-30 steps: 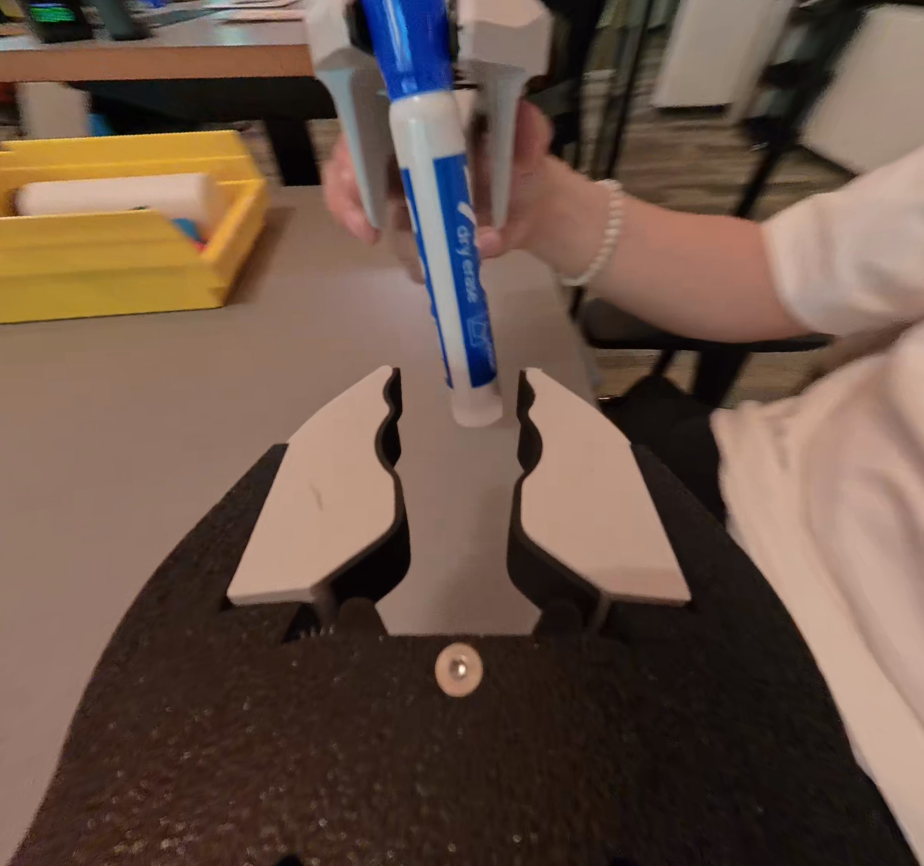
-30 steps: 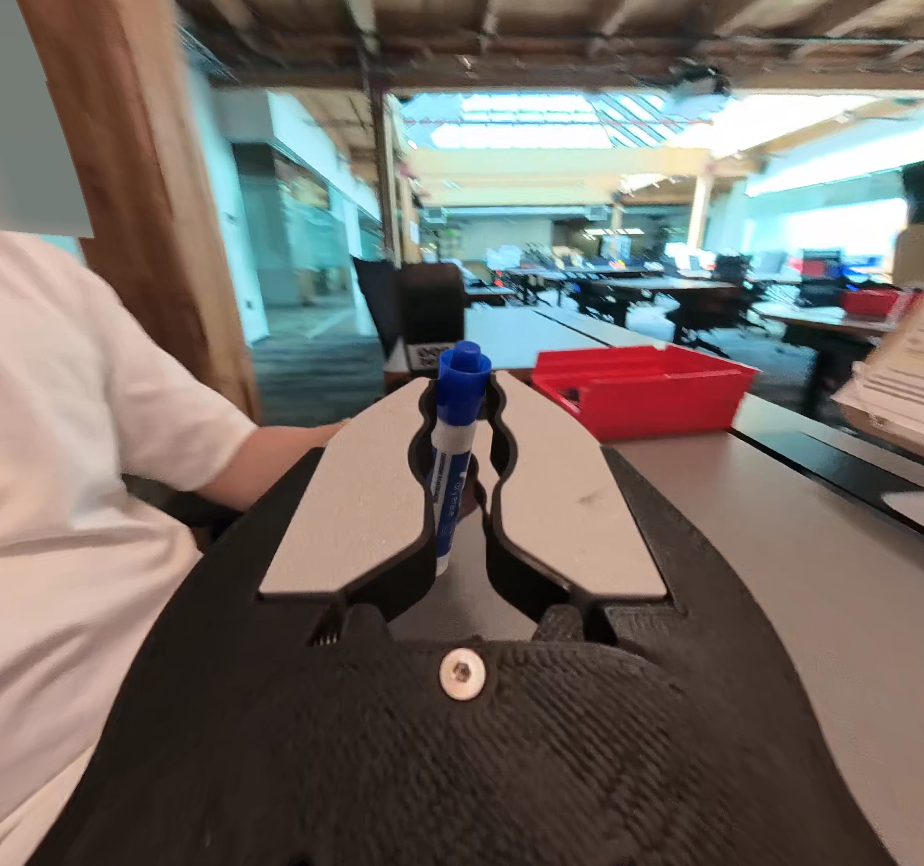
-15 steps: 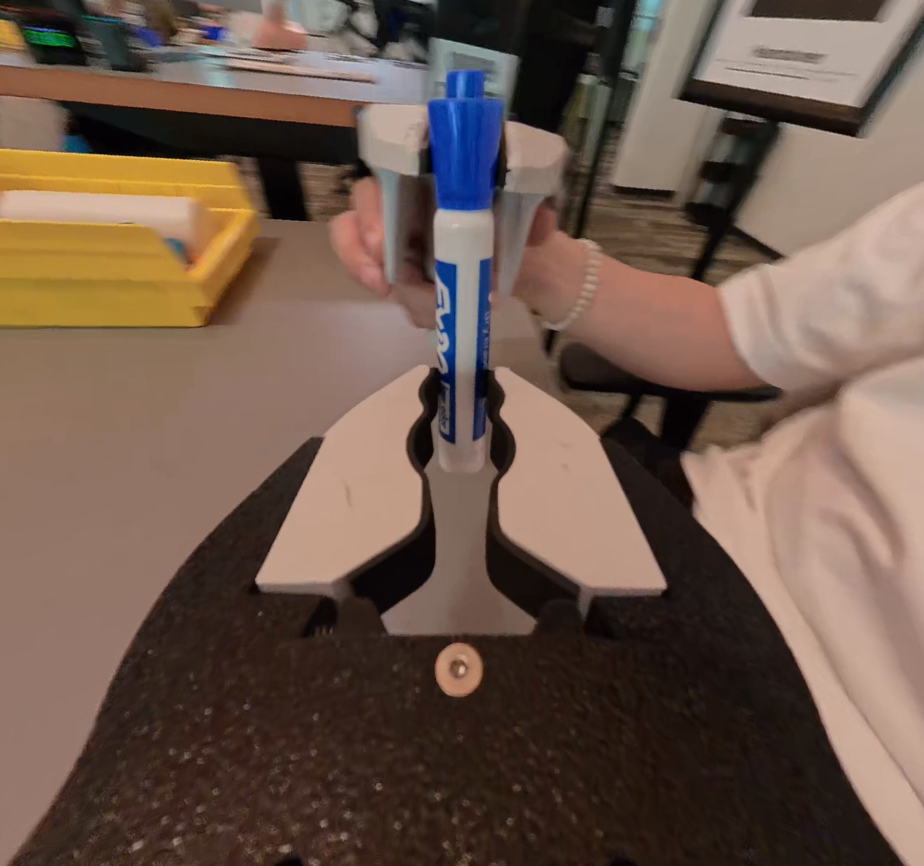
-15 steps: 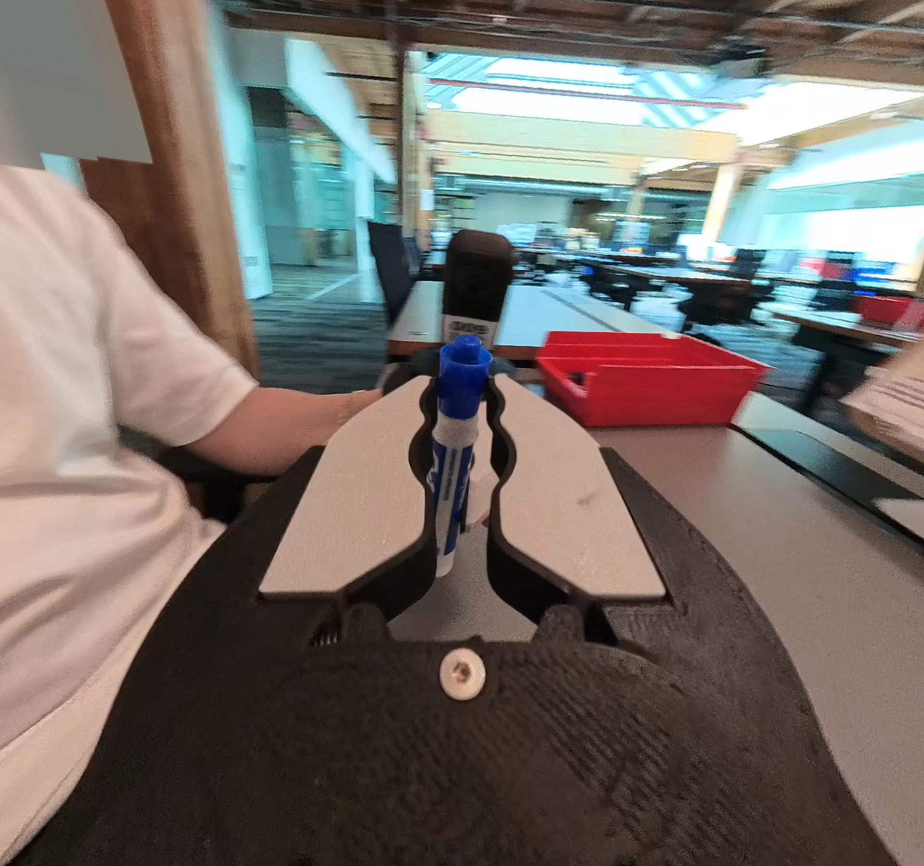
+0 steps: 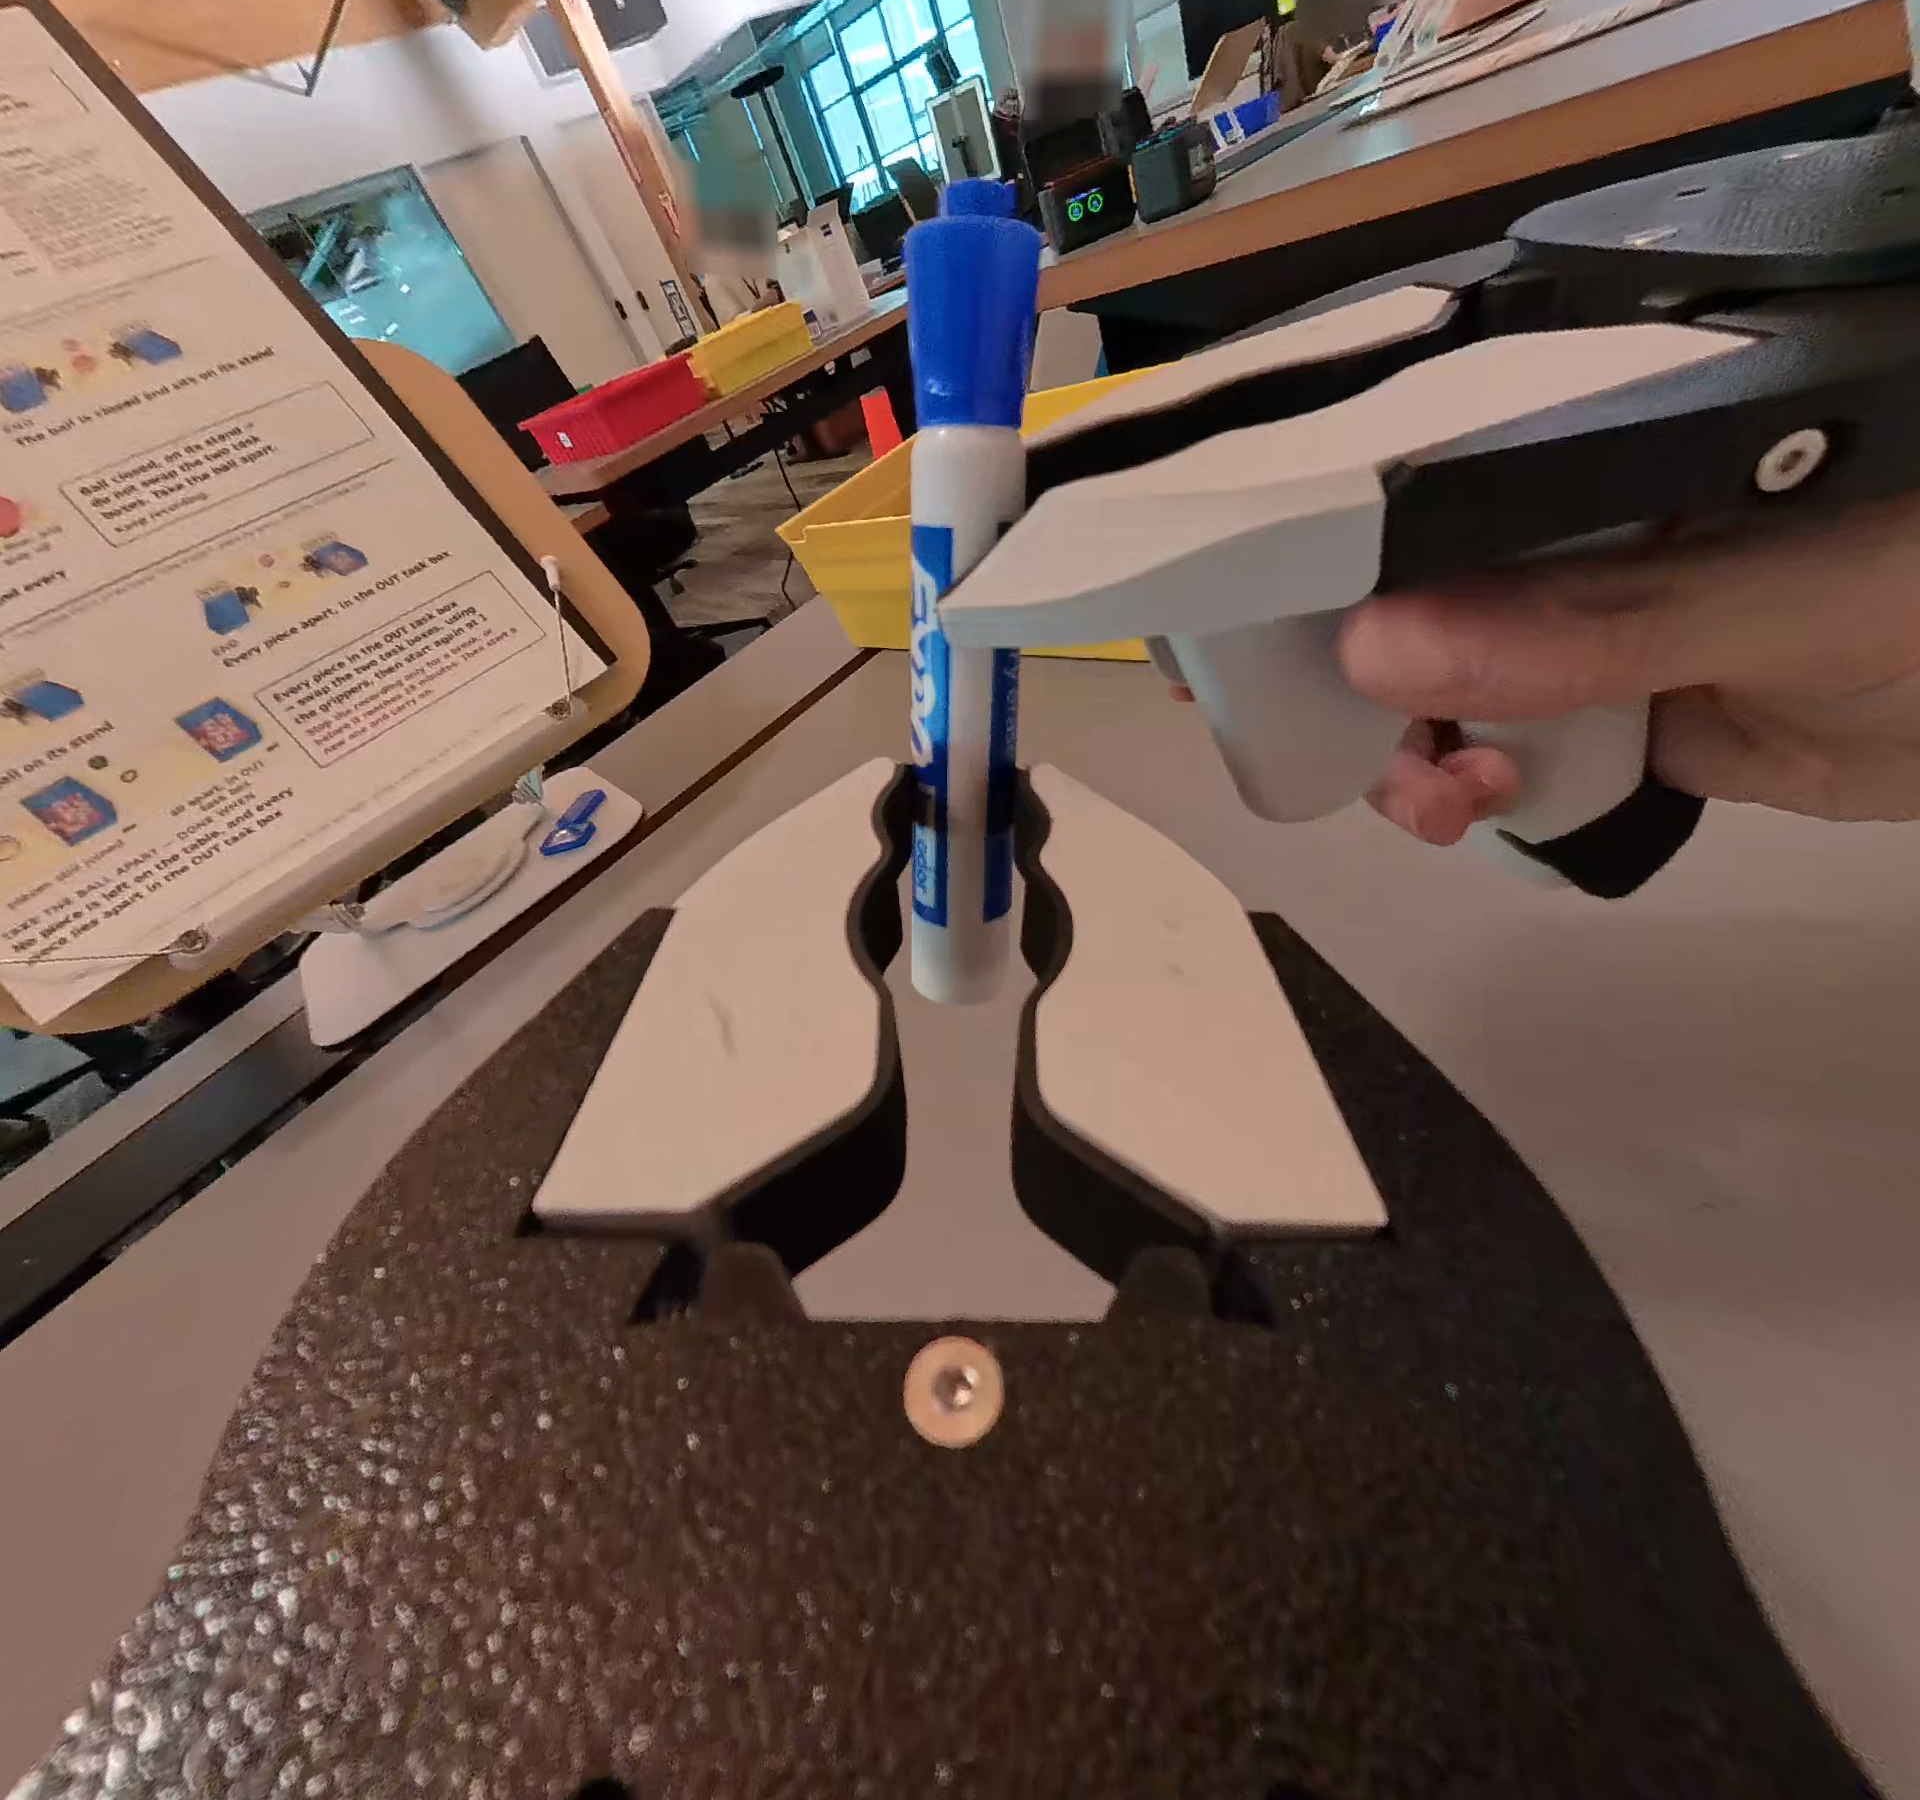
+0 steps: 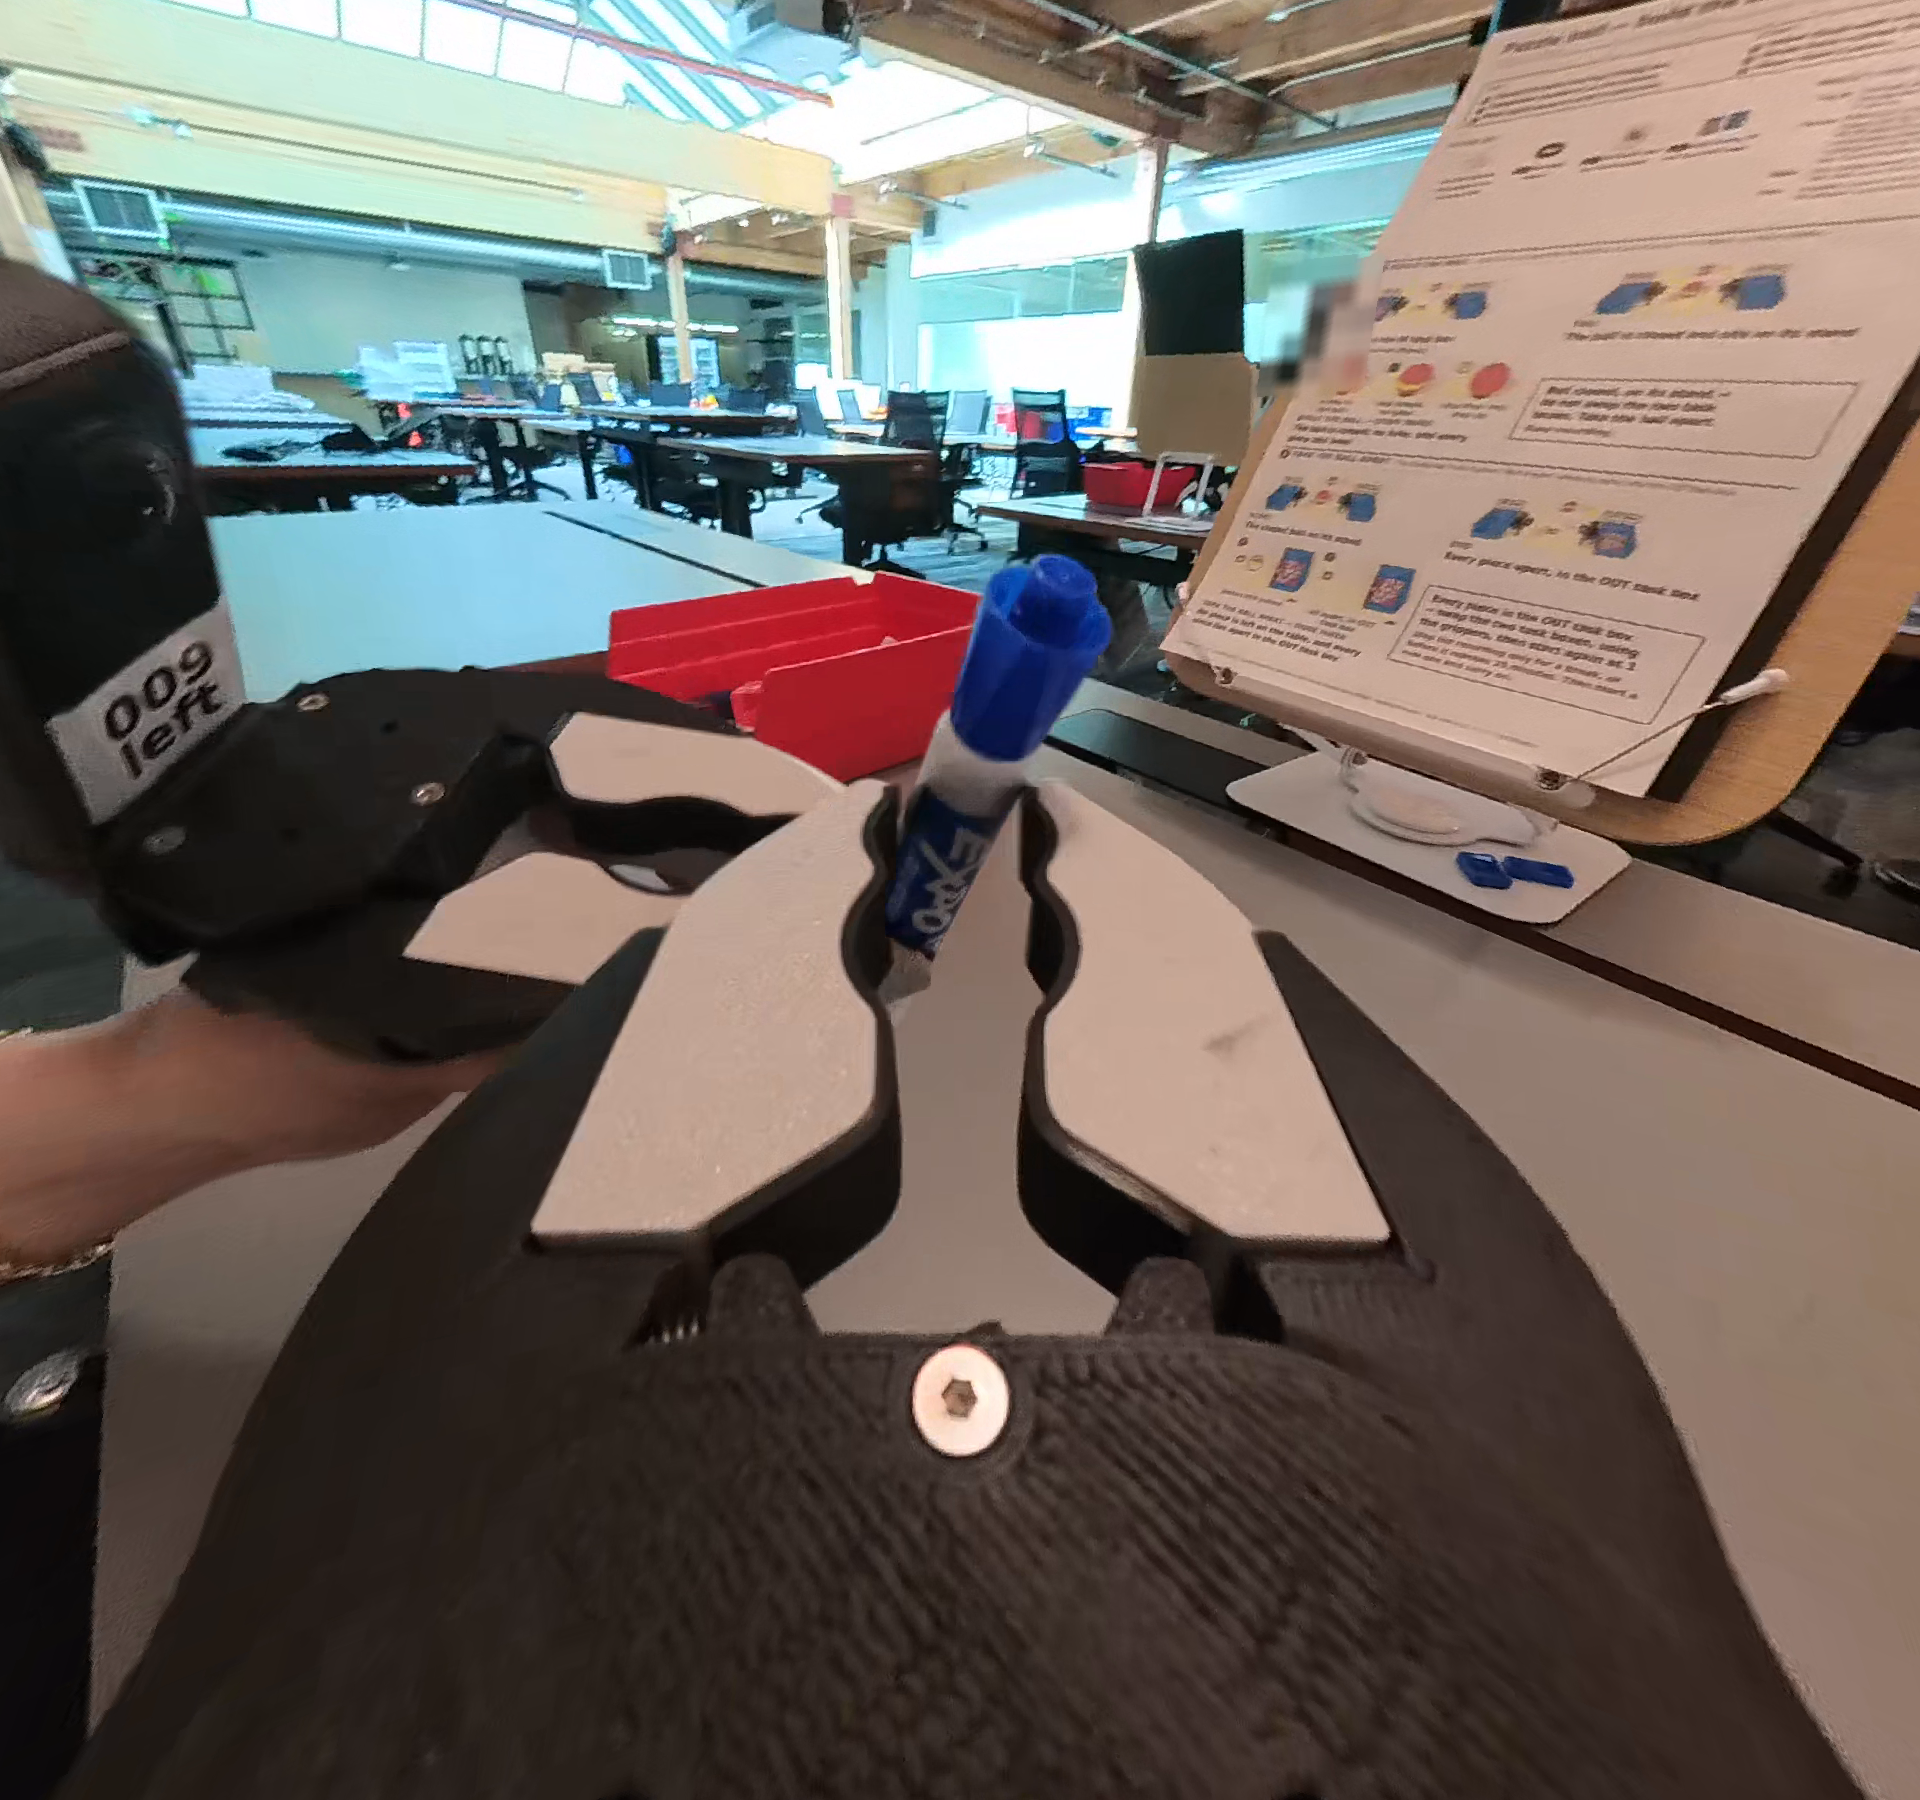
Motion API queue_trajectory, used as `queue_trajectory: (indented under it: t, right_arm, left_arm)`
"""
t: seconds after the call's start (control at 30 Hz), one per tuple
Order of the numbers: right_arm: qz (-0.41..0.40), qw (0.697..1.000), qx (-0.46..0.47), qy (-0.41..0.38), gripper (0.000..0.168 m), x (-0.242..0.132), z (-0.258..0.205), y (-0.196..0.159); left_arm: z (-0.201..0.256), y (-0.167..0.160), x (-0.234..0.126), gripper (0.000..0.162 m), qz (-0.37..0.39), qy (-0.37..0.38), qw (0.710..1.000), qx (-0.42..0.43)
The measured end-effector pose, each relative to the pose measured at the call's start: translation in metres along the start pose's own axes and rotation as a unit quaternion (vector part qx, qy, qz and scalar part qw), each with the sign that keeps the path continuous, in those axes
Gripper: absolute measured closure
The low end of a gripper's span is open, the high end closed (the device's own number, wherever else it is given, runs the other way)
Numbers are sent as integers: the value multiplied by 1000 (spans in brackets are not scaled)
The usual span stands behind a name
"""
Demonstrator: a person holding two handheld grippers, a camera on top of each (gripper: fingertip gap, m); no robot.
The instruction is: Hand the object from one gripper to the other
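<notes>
In the left wrist view, the blue-capped dry-erase marker point(image 5: 961, 607) is seen upright at frame centre. Its lower barrel is pinched between the fingers of the left gripper point(image 5: 961, 877), above the grey table point(image 5: 1558, 1023). The right gripper point(image 5: 987, 540) is seen entering from the right edge, with its fingers straddling the mid-barrel in front of a yellow bin point(image 5: 852, 555). Half a second ago it faced the camera head-on.

In the right wrist view, the marker point(image 6: 1018, 680) is seen tilted, resting only against the left finger of the right gripper point(image 6: 956, 877). Table shows on its other side, so those fingers are judged slackened and apart. Previously the marker stood straight there. The left gripper point(image 6: 665, 846) is seen at centre left, reaching in low. The handover is judged nearly made; withdrawal of the right gripper remains.
</notes>
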State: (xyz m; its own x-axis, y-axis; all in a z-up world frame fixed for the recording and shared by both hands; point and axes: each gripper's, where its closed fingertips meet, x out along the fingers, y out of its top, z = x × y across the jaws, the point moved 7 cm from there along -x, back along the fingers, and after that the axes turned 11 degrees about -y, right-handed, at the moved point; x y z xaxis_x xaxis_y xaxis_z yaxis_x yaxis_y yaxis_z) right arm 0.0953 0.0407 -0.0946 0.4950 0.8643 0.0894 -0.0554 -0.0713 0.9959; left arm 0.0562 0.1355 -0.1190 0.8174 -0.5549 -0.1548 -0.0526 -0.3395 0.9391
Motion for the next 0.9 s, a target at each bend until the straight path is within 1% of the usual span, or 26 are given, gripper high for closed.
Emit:
queue_trajectory:
  t: [0.07, 0.17, 0.2, 0.23, 0.3, 0.37, 0.47, 0.57, 0.63, 0.7, 0.77, 0.9]
  right_arm:
    - [-1, 1000, -7, 10, 149, -1, 0, 0]
    - [-28, 999, -3, 26, 150, 0, 1, -1]
    - [-37, 999, -1, 24, 150, 0, 3, -1]
    - [-43, 999, -2, 14, 150, -1, 6, 0]
    - [-67, 997, -19, -22, 150, -5, 23, 5]
    - [-113, 989, -64, -76, 150, -10, 56, 15]
    - [-202, 964, -76, -158, 150, -10, 129, 33]
    - [-277, 936, -52, -211, 150, 1, 202, 45]
    - [-325, 915, -34, -236, 150, 13, 244, 45]
    - [-387, 893, -2, -230, 150, 25, 274, 36]
    - [-423, 872, 7, -247, 150, 37, 300, 26]
    - [-502, 825, 38, -257, 151, 50, 333, -3]
  left_arm:
    - [2, -1, 2, 144, -3, 2, 1000, 0]
    - [2, -5, 4, 144, -7, -27, 999, -22]
    - [1, -6, 5, 137, -9, -34, 999, -24]
    - [-1, -7, 5, 131, -15, -36, 999, -18]
    - [-8, -10, 1, 126, -33, -19, 999, 5]
    - [-17, -9, -6, 125, -39, 5, 999, 20]
    - [-32, -8, -15, 127, -39, 21, 999, 14]
    - [-45, -13, -21, 129, -49, 26, 998, 4]
    - [-54, -18, -26, 132, -58, 36, 998, -1]
    - [-62, -21, -31, 133, -62, 41, 997, -13]
    - [-71, -25, -36, 134, -59, 47, 997, -24]
    - [-89, -33, -48, 137, -56, 56, 996, -48]
